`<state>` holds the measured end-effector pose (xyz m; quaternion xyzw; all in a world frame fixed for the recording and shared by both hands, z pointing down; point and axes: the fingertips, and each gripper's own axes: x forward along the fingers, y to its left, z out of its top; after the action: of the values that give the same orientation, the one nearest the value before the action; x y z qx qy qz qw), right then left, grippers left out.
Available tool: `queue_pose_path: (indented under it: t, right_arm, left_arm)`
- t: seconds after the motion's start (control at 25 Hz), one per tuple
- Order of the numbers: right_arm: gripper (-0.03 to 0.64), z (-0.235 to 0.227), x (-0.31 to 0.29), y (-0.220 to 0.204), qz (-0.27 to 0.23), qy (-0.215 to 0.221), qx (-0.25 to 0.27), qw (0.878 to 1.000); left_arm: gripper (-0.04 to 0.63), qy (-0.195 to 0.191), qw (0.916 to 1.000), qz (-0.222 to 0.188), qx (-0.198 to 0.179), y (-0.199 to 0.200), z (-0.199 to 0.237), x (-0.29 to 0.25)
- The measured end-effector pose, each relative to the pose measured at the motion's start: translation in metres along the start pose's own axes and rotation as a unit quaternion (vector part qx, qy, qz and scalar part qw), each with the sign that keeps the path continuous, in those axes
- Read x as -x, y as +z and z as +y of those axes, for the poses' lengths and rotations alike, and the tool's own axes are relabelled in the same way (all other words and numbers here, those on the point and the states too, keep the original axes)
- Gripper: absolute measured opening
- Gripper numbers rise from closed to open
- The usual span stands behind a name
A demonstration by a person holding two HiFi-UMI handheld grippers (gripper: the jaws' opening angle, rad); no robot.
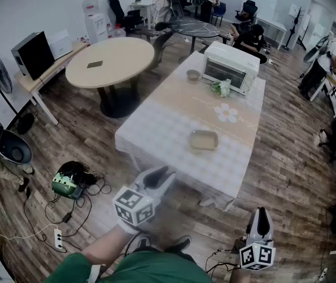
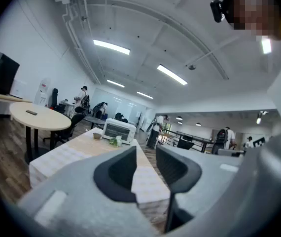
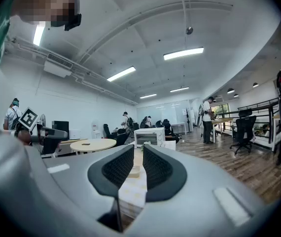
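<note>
A shallow beige rectangular tray lies empty on the checked white tabletop, its long axis running across the cloth, roughly square to the line from either claw. Both claws hang off the near edge, well apart from the tray. The left claw is the nearer one. It sits below and left of the tray and points up towards it, its jaws a little apart with nothing between them. The right claw hangs lower and to the right of the tray, its jaws drawn to a narrow gap, also empty. Beyond the tray stand a small bowl and a white toaster oven.
</note>
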<state>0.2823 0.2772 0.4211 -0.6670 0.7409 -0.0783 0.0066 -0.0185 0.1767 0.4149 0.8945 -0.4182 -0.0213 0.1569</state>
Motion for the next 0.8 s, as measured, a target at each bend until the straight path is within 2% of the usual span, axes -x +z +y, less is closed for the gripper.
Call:
queue_pose_path:
  t: [0.2,0.4,0.56,0.8]
  right_arm:
    - [0.058,0.097,0.006,-0.025,-0.003,-0.001,-0.003,1.000]
    - [0.058,0.150,0.020,-0.041,0.010,-0.008,0.003,1.000]
    - [0.058,0.162,0.035,-0.030,0.002,-0.009,0.009,1.000]
    - [0.058,0.166,0.053,-0.007,-0.017,0.002,0.007,1.000]
  left_arm:
    - [0.117,0.016,0.9994,-0.011,-0.030,0.008,0.074,0.085]
    - [0.115,0.034,0.9988,-0.013,-0.033,0.004,0.117,0.138]
    - [0.114,0.042,0.9982,-0.022,-0.038,0.017,0.117,0.159]
    - [0.109,0.046,0.9968,-0.037,-0.053,0.036,0.095,0.175]
